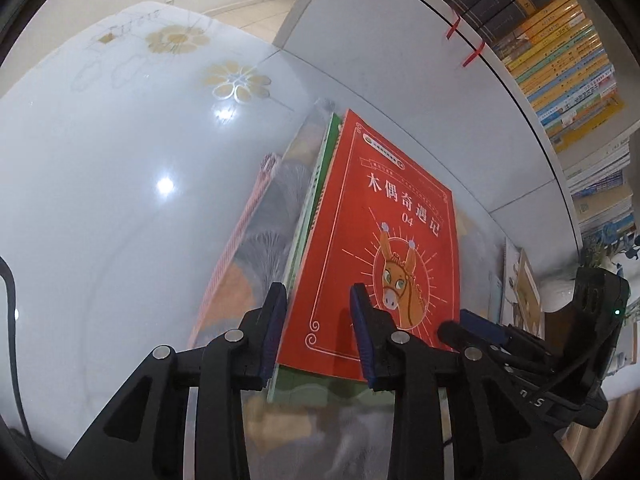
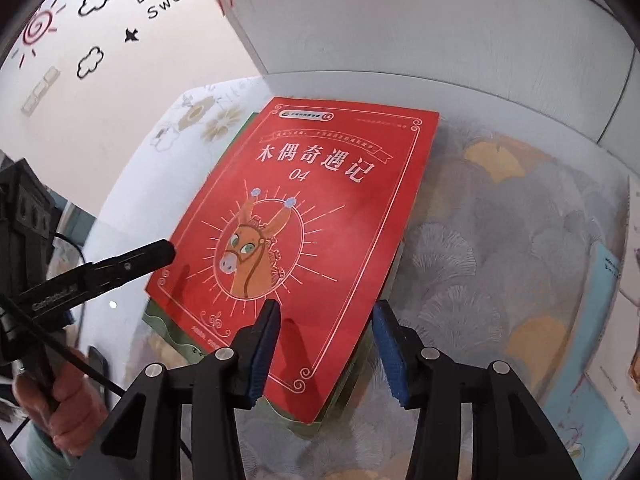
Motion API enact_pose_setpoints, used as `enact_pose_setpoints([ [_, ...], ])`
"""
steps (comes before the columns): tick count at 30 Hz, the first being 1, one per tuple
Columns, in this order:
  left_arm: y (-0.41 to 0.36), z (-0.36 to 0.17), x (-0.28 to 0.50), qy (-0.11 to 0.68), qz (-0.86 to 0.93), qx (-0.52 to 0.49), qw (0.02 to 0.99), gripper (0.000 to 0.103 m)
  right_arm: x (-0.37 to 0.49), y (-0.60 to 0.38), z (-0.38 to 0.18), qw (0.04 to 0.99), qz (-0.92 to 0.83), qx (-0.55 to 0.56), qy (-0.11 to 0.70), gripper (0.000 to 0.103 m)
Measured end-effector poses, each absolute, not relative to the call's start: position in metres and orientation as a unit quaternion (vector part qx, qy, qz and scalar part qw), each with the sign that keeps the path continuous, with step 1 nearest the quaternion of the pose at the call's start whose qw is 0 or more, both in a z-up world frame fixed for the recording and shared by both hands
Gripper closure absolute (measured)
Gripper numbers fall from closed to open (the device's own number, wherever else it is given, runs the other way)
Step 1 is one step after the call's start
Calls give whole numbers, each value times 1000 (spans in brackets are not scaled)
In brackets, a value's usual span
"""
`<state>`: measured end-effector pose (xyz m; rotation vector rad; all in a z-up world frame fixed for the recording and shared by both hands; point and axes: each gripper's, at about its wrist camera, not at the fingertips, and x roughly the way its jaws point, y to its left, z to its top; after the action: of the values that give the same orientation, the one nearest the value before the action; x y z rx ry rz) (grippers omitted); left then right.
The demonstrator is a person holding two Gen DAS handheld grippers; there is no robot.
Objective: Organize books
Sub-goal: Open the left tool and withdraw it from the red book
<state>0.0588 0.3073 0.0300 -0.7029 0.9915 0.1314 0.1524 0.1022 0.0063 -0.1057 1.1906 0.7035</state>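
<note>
A red book with a donkey on its cover point(image 1: 380, 240) point(image 2: 308, 216) lies on top of a green book point(image 1: 308, 384) point(image 2: 192, 344) on the glass table. My left gripper point(image 1: 320, 332) is open at the stack's near left corner, its fingers either side of the red book's left edge. In the right wrist view the left gripper's finger point(image 2: 132, 260) reaches the red book's left edge. My right gripper point(image 2: 324, 352) is open over the red book's near right corner, holding nothing. It also shows in the left wrist view point(image 1: 488, 328).
A white bookcase point(image 1: 400, 60) stands behind the table, with rows of books point(image 1: 560, 60) on its shelf. More books point(image 2: 616, 300) lie on the patterned cloth at the right. A white wall with stickers point(image 2: 100, 20) is at the left.
</note>
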Motion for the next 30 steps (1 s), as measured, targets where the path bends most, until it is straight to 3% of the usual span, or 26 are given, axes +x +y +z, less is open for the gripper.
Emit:
enact_pose_setpoints([
  [10,297,32,35,478,56,-329,813,72,136,106,6,766,314,-59,558,55],
  [25,307,24,117,491,56,-312,812,71,195,49,-18,770,206,38,603,55],
  [27,307,26,120,496,66,-299,812,71,193,63,-14,768,234,38,595,61],
  [30,310,31,121,501,71,-298,809,71,197,68,-12,767,240,34,594,61],
])
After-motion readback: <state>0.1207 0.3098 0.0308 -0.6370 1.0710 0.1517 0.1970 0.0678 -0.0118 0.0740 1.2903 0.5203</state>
